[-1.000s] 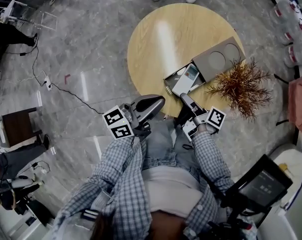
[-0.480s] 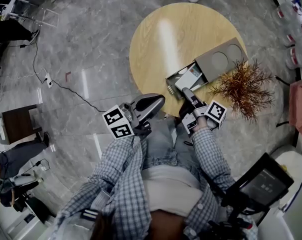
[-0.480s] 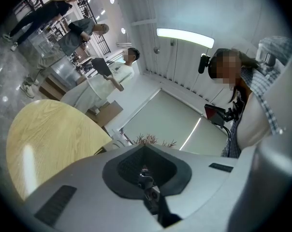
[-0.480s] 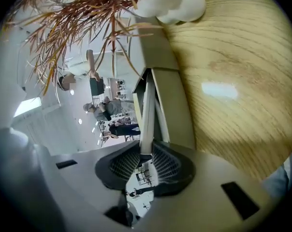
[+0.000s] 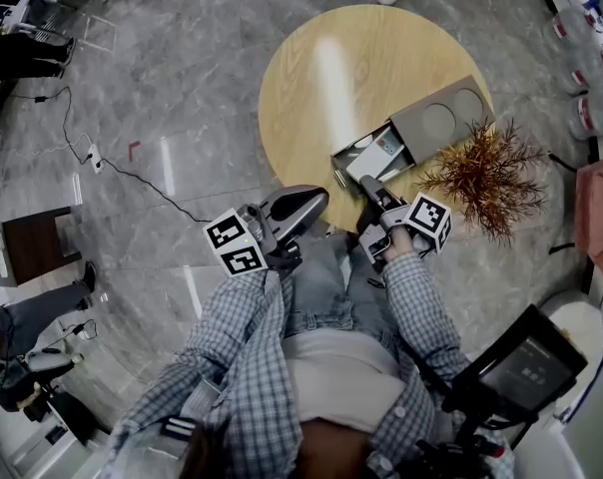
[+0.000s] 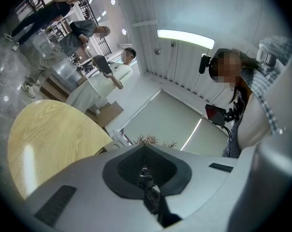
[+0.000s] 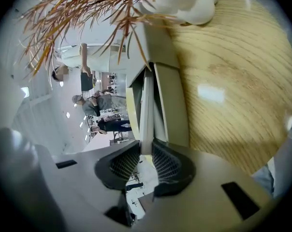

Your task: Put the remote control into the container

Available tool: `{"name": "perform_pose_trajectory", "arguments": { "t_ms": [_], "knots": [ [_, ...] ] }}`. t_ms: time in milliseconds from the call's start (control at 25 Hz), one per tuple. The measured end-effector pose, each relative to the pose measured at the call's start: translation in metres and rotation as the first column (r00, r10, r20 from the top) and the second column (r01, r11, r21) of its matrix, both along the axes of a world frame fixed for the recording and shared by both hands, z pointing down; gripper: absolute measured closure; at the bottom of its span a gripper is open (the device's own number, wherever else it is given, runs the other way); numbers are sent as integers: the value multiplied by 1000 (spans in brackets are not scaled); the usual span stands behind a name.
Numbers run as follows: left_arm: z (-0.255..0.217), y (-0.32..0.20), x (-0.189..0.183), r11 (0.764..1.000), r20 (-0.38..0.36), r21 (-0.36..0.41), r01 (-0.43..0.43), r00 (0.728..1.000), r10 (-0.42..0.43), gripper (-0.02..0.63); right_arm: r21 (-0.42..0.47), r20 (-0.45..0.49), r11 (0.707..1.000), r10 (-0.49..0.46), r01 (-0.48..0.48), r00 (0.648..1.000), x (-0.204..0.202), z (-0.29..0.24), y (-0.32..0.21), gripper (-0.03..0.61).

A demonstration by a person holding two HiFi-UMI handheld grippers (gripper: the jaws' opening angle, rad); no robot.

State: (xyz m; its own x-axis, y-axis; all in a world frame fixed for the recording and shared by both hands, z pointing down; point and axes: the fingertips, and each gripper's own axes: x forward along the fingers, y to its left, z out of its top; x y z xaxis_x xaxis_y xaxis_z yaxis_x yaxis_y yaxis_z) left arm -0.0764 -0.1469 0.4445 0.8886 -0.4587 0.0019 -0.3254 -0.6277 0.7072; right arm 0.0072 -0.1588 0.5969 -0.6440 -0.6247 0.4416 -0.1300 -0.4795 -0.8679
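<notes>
The white remote control (image 5: 377, 156) lies inside the open compartment of the grey container (image 5: 436, 120) on the round wooden table (image 5: 311, 78). My right gripper (image 5: 367, 184) is shut on the remote's near end. In the right gripper view the remote control (image 7: 146, 105) shows edge-on between the pads, with the container's grey wall (image 7: 172, 100) beside it. My left gripper (image 5: 315, 201) hovers level over the person's lap at the table's near edge. It is shut and holds nothing. In the left gripper view its jaws (image 6: 145, 154) meet.
A dried brown plant (image 5: 481, 173) stands right of the container, close to my right gripper, and its twigs (image 7: 83, 13) hang over the right gripper view. Cables (image 5: 92, 158) run across the marble floor on the left. Water jugs (image 5: 589, 63) line the far right. People stand beyond the table.
My right gripper has pushed the remote away from the table's near edge and into the container's compartment, tipping downward. The left gripper has stayed where it was.
</notes>
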Motion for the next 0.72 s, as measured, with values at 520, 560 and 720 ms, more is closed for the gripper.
{"name": "perform_pose_trajectory", "arguments": {
  "t_ms": [520, 560, 720],
  "knots": [
    [3, 0, 3, 1000, -5, 1, 0, 1000, 0, 605, -89, -71, 989, -122, 116, 990, 2, 8, 8, 492],
    [3, 0, 3, 1000, -5, 2, -2, 1000, 2, 606, -98, -74, 988, -128, 121, 989, 3, 8, 9, 492],
    [4, 0, 3, 1000, -7, 3, 0, 1000, 0, 605, -116, -99, 983, -154, 143, 983, 5, 10, 10, 492]
  ]
}}
